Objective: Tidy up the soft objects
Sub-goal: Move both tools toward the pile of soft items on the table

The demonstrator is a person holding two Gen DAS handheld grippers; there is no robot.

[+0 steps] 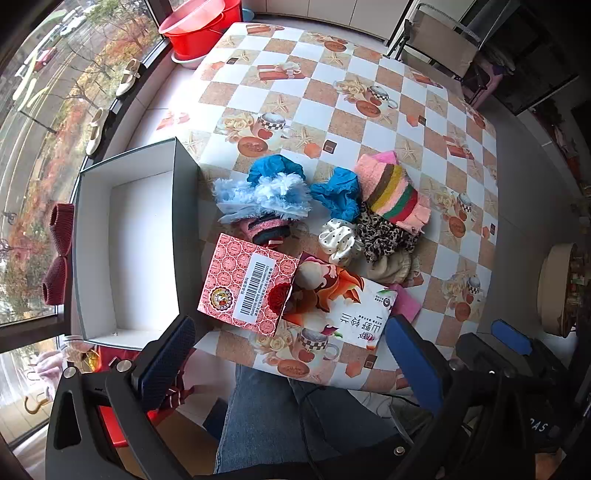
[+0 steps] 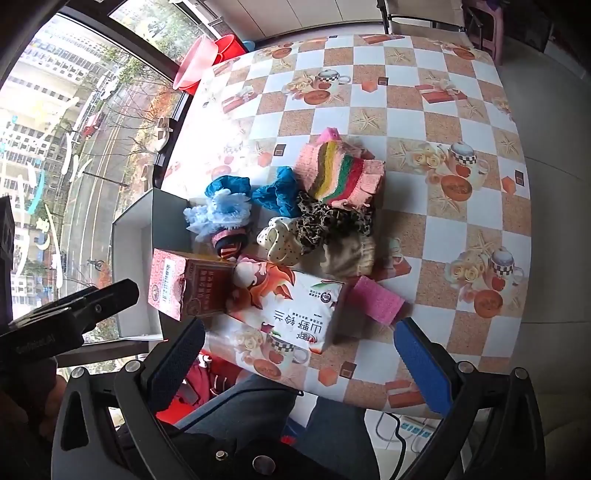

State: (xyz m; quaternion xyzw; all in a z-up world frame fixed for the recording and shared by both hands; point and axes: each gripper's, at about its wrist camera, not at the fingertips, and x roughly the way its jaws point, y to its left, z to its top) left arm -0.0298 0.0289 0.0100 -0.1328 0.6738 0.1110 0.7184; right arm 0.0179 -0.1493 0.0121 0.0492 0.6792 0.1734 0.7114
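A pile of soft things lies mid-table: a light blue fluffy piece point(image 1: 264, 197) point(image 2: 221, 212), a teal scrunchie point(image 1: 338, 192) point(image 2: 277, 195), a striped pink towel point(image 1: 393, 190) point(image 2: 345, 171), a white dotted scrunchie point(image 1: 338, 240) point(image 2: 282, 240), a leopard scrunchie point(image 1: 388, 236) point(image 2: 332, 221), a beige one point(image 1: 393, 267) point(image 2: 349, 256) and a pink sponge point(image 2: 375, 299). An open white box point(image 1: 144, 236) point(image 2: 135, 236) stands left of them. My left gripper point(image 1: 291, 354) and right gripper point(image 2: 299, 354) are open and empty at the table's near edge.
A red patterned carton point(image 1: 251, 282) point(image 2: 184, 286) and a white snack packet point(image 1: 343, 299) point(image 2: 288, 302) lie in front of the pile. Red basins point(image 1: 201, 26) sit at the far left. A chair point(image 1: 439, 40) stands behind the table. My legs are below the edge.
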